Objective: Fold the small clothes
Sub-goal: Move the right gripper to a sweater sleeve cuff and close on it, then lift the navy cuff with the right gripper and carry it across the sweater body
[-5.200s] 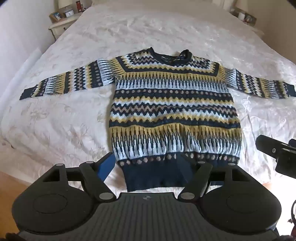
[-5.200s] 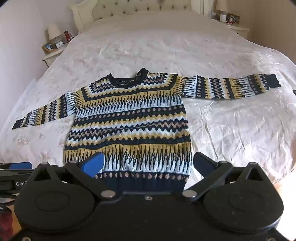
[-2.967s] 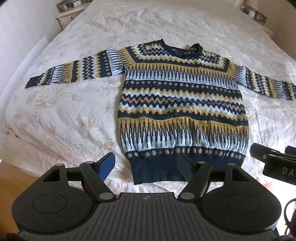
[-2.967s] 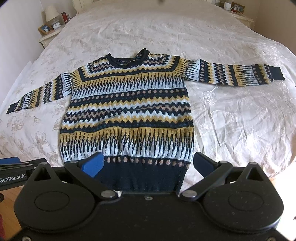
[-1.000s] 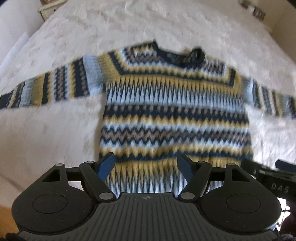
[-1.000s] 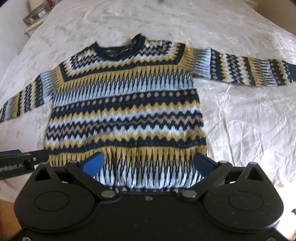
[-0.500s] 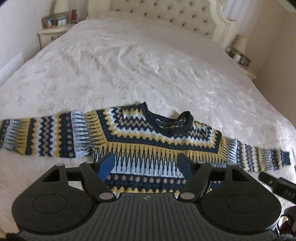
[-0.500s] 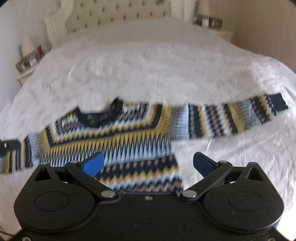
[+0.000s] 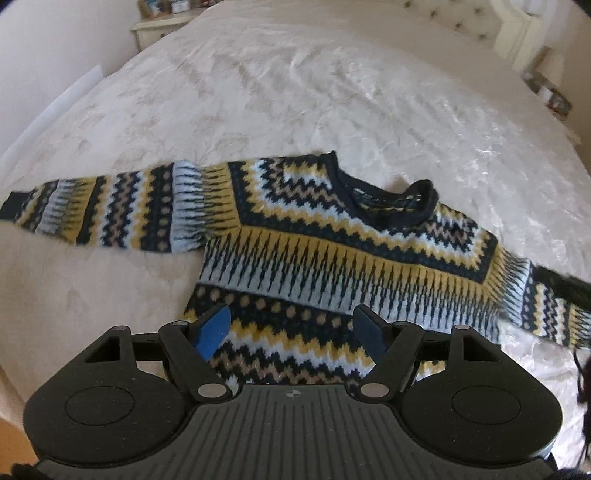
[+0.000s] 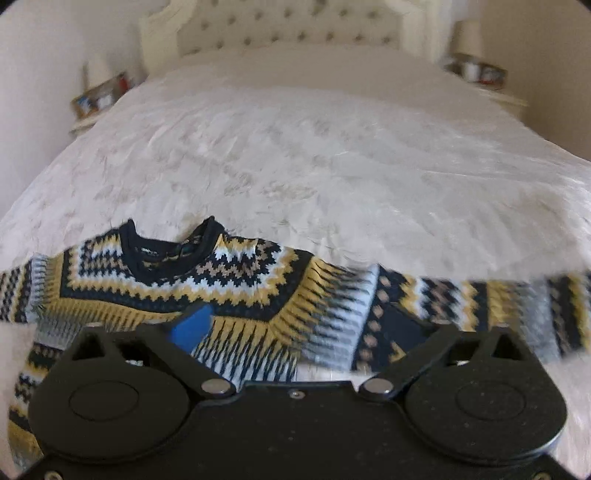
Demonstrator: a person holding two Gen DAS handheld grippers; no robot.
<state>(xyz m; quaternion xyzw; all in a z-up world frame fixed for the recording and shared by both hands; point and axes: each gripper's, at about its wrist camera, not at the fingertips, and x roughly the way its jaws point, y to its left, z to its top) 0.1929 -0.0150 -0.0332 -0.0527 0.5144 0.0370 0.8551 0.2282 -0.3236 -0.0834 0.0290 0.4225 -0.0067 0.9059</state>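
A knitted sweater [image 9: 332,258] with navy, yellow, white and tan zigzag bands lies flat on the bed, front up, sleeves spread out to both sides. My left gripper [image 9: 291,328] is open and empty, hovering over the sweater's chest. My right gripper [image 10: 295,325] is open and empty above the sweater [image 10: 221,291] near its right shoulder and armpit. The navy collar [image 9: 384,199] points toward the headboard. The hem is hidden below both gripper bodies.
The white floral bedspread [image 9: 295,92] covers the bed. A tufted headboard [image 10: 288,26] stands at the far end. Bedside tables with small items sit at the far left [image 10: 99,99] and far right [image 10: 476,74]. The other gripper shows as a dark blur [image 9: 561,288] over the right sleeve.
Both grippers have moved from the hem up over the sweater toward the shoulders, and stayed open. The sweater has not moved.
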